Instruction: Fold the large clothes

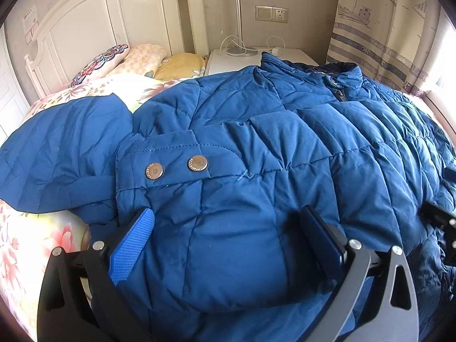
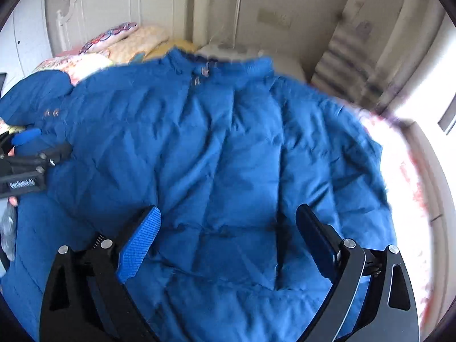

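Figure: a blue padded jacket (image 1: 256, 148) lies spread front-up on a bed (image 1: 31, 245) with a flowered cover, seen from both wrist cameras. We read its long axis as running from the hem, close under the cameras at 6 o'clock, to the collar (image 1: 310, 68) at about 1 o'clock in the left wrist view and at 12 o'clock in the right wrist view. One sleeve is folded across the chest, its cuff (image 1: 176, 165) with two metal snaps lying at roughly 11 o'clock from the left hand-held gripper (image 1: 230, 245).

The left hand-held gripper stands with its jaws apart over a puffed part of the jacket near the hem; the padding bulges up between the jaws, but we cannot tell whether the pads press on it, and we judge that nothing is clamped. The right hand-held gripper (image 2: 225, 245) likewise has its jaws wide apart, with only flat jacket fabric beneath them and nothing gripped. Its view is smeared by motion blur.

In the right wrist view the left hand-held gripper appears at 9 o'clock, at the jacket's edge, so we place the left hand nearer the folded sleeve side and the right hand nearer the far side, which runs toward 3 o'clock and the bright window. We judge that the coming move depends on this: the unfolded side lies across from the left hand and closer to the right one, so a fold inward would fall to the right hand.
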A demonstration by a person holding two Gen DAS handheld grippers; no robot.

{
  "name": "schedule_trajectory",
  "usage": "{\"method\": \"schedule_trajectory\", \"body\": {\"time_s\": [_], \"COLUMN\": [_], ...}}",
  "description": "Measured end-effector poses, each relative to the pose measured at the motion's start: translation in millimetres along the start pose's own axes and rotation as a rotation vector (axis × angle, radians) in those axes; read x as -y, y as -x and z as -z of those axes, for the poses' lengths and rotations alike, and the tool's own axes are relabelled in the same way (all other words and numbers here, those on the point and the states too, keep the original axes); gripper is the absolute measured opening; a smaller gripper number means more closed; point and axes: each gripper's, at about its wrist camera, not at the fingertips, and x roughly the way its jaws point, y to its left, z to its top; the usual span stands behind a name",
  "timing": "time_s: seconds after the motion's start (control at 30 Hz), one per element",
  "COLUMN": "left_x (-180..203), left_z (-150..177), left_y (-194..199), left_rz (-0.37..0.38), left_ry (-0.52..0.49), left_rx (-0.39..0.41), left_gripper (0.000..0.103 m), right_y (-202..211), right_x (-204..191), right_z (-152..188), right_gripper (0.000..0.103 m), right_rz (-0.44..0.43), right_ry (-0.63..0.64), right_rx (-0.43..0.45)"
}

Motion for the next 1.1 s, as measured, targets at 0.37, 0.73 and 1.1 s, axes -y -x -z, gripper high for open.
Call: {"method": "schedule_trajectory", "body": {"time_s": [0.37, 0.73, 1.1], "left_x": [-1, -2, -26], "left_z": [1, 0, 3], "left_y": [-1, 0, 21], "left_rz": [0.0, 0.002, 0.061], "left_ry": [0.002, 0.004, 0.109], "left_rx": [0.001, 0.004, 0.098], "left_gripper": [0.101, 0.101, 0.1], "right_y": [-10, -83, -1], "right_x": [-46, -1, -46], "right_z": [-2, -75, 4], "right_gripper": [0.091, 0.087, 0.089], "right_rz": [-0.13, -0.051, -0.049], "right_ry": [0.114, -0.119, 0.035], "right_rx": [-0.021, -0.038, 0.025]}}
